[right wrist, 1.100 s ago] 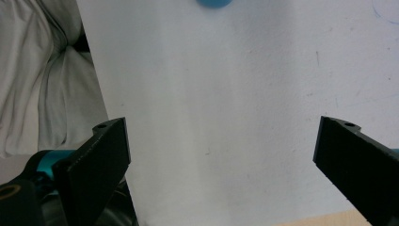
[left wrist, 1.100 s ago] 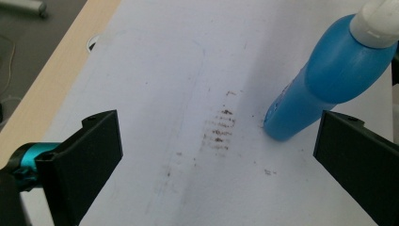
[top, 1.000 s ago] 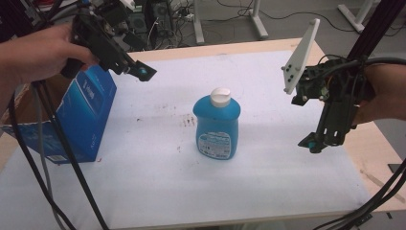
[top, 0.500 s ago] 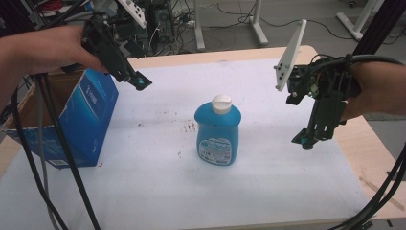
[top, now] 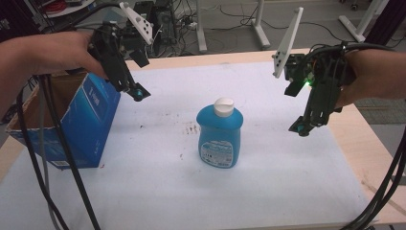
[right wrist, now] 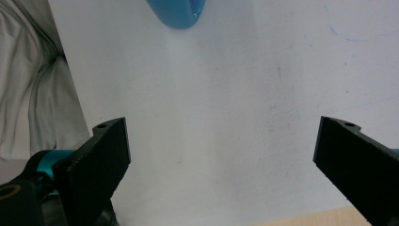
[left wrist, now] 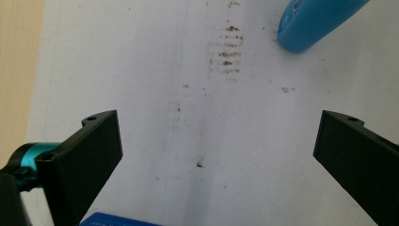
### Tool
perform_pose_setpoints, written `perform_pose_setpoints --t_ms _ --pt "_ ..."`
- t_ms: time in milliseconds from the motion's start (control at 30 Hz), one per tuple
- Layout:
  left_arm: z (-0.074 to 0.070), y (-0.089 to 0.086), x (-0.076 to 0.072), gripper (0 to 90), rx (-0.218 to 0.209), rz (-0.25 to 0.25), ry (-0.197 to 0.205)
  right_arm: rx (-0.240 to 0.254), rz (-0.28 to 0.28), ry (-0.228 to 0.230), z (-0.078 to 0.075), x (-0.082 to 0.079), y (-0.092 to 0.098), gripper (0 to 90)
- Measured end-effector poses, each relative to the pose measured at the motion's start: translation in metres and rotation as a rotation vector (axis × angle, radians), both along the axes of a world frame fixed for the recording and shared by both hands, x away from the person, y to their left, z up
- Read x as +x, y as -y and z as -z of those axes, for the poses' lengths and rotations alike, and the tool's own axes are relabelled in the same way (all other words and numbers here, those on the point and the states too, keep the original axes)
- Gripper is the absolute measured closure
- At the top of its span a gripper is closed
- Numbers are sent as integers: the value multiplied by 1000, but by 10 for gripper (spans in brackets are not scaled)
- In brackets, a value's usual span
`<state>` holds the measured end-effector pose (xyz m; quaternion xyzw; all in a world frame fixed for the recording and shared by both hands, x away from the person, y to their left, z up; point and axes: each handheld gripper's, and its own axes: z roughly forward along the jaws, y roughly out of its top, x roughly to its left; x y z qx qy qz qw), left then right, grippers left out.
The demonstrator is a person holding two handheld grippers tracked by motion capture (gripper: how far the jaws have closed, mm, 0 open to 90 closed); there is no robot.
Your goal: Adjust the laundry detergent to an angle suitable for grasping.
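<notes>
both grippers hang in the air above the table with their jaws spread wide and nothing between them. left gripper [top: 136, 91], held in the person's left hand [top: 57, 52], hovers over the upper left of the white sheet [top: 158, 187], just beside the near top corner of a blue cardboard box [top: 91, 124]. in the left gripper view its two black jaws stand far apart at the bottom corners, with stained white sheet between them and a small blue edge of the box at the bottom.

right gripper [top: 301, 127], held in the person's right hand [top: 378, 72], points down over the right edge of the sheet, with a small green light glowing on its body. in the right gripper view its jaws are also far apart, over bare white sheet, with a strip of wooden table [right wrist: 301, 219] at the bottom.

a blue plastic bottle [top: 219, 136] with a white cap [top: 223, 107] stands upright near the middle of the sheet, between the two grippers and well apart from each. its front carries a blue and white label [top: 216, 152], but the print is too small to read. the same bottle's base shows at the top of the left gripper view [left wrist: 315, 21] and the right gripper view [right wrist: 176, 12].

the box stands open at the left edge of the sheet, brown inside, with white writing on its blue side too blurred to make out. brown smudges [top: 190, 128] mark the sheet just left of the bottle.
</notes>
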<state>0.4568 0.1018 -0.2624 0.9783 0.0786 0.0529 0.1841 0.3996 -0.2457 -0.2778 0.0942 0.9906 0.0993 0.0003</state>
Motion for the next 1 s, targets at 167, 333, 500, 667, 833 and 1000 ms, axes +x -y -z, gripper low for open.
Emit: perform_pose_setpoints --t_ms 167,333,500,667,833,1000 --pt "0 -1 0 17 -12 2 1 0 5 -2 -1 4 1 37" --pt "3 1 -3 17 -26 21 -8 -2 15 -12 -1 8 3 37" --pt "4 0 -4 17 -20 25 -13 4 6 -10 -1 8 1 37" --pt "4 -1 -6 17 -23 31 -15 6 6 -13 -1 8 1 37" --pt "5 -2 -5 17 -23 35 -15 5 -6 -7 -5 10 -2 37" --pt "7 -3 -4 17 -20 29 -15 8 0 -6 -9 11 -4 37"
